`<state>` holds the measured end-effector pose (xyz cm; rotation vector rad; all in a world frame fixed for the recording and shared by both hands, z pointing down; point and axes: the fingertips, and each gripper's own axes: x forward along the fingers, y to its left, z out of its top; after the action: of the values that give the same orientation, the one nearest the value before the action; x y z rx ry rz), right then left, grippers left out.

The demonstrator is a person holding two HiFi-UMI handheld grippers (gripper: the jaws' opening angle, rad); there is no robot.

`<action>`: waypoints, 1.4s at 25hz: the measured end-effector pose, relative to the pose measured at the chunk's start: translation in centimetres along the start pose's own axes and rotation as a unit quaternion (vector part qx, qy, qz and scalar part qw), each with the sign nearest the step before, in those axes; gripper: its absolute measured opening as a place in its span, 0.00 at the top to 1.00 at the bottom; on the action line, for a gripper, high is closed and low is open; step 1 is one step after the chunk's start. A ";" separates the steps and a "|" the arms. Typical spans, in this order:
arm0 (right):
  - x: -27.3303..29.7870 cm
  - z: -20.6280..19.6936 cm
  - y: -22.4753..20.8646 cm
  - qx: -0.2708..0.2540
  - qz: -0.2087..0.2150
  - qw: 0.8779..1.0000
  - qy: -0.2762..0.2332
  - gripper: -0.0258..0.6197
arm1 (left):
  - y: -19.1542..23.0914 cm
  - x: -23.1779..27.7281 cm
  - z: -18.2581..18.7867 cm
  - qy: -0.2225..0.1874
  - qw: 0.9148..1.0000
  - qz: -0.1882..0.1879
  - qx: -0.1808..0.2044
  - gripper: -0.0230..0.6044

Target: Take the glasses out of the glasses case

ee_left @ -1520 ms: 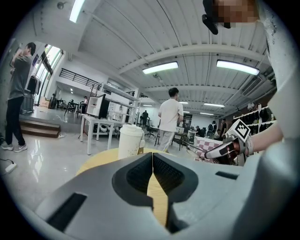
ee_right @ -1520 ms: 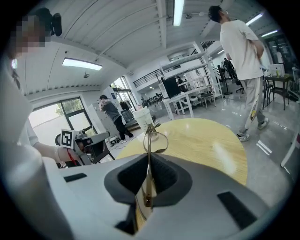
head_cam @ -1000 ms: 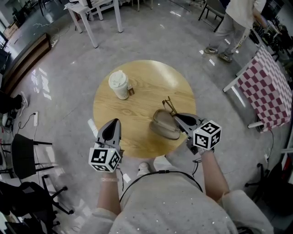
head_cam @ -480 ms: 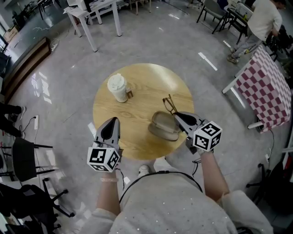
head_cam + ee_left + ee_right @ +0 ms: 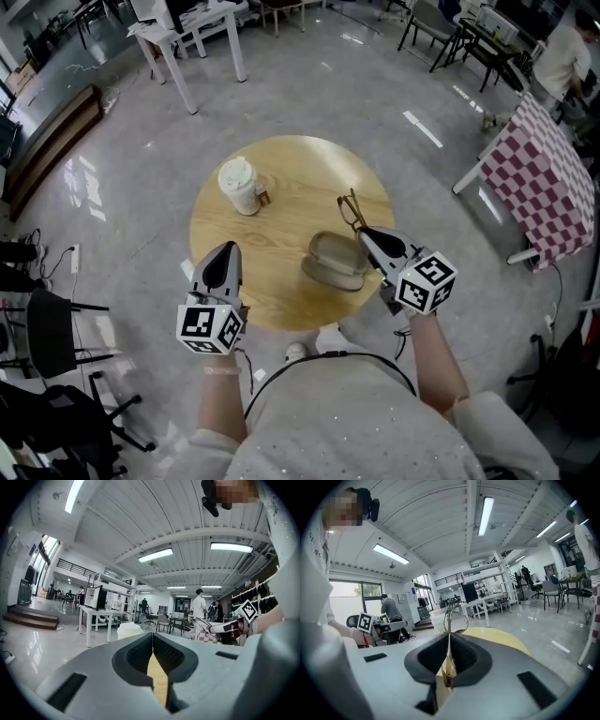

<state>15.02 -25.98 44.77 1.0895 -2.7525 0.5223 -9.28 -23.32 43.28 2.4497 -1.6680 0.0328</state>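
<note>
Glasses (image 5: 351, 212) clamped in the right tool (image 5: 364, 232), out of the glasses case (image 5: 336, 261).
Jaws of the right tool are closed on a thin temple arm of the glasses, and the wire frame stands up beyond the jaw tips, just past the case toward the right edge of the round wooden bench (image 5: 300, 169); whether the frame touches the bench cannot be told. The case lies open near the bench's near-right edge, just beside the right tool. The left tool (image 5: 227, 249) hovers at the near-left edge, its jaws pressed together with nothing between them. A lidded white cup (image 5: 239, 184) stands near the far-left edge, well apart from the case, with a small brown object (image 5: 266, 195) just beside its base.
</note>
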 end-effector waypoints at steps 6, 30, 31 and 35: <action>-0.3 0.7 0.0 -0.006 -0.005 1.000 -0.018 0.93 | -0.3 0.2 0.5 -0.008 1.000 -0.004 0.006 0.95; -1.6 3.7 -0.6 -0.028 -0.028 0.997 -0.070 0.93 | -0.2 0.8 2.9 -0.035 0.999 0.000 0.013 0.95; -1.7 3.7 -0.7 -0.027 -0.029 0.997 -0.073 0.93 | -0.2 0.9 2.9 -0.036 0.999 0.000 0.013 0.95; -2.0 4.1 -0.9 -0.030 -0.032 0.996 -0.081 0.93 | -0.4 1.0 3.1 -0.039 0.999 0.000 0.014 0.95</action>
<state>17.12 -26.81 40.69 1.2525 -2.8375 0.3563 -8.83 -24.59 40.31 2.5010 -1.7112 -0.0395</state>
